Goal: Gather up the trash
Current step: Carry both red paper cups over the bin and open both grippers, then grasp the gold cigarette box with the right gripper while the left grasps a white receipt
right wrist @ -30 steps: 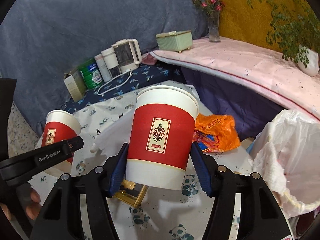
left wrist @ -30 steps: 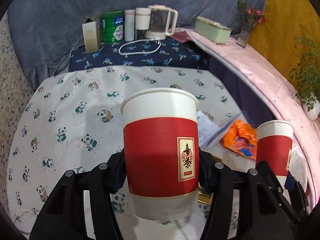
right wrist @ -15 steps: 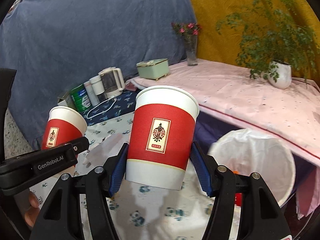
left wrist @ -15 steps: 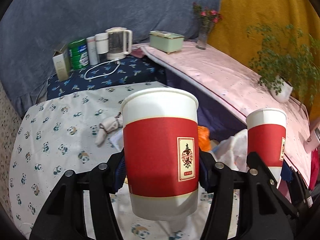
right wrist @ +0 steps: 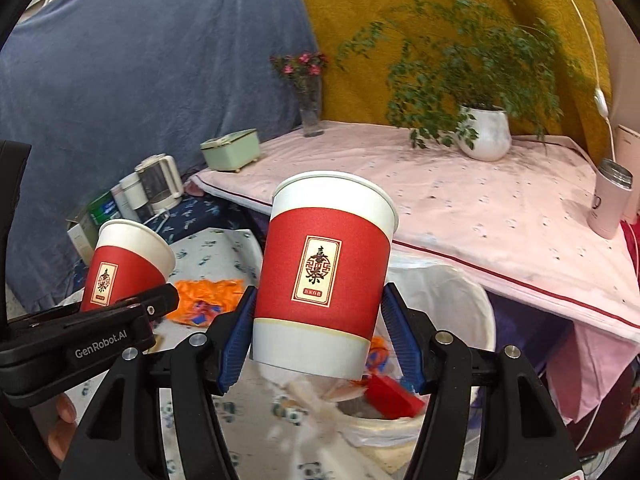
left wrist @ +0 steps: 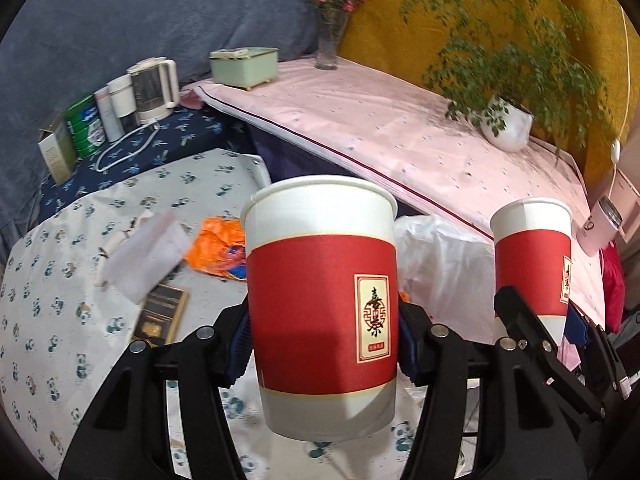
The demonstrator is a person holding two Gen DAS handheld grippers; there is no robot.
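My left tool read "GenRobot.AI"; each tool clamped a red paper cup (gold label, characters probably Chinese), my right tool holding its cup above the white-lined bin.

Blue drape beside mustard drape; pink-covered table bearing potted fern, flower vase

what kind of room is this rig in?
Probably a lived-in home room, set up for recording. Cues: a white electric kettle beside tins on a navy cloth, a potted green plant in a white pot on a pink-covered surface, and a white-bag-lined trash bin next to the panda-print tablecloth.
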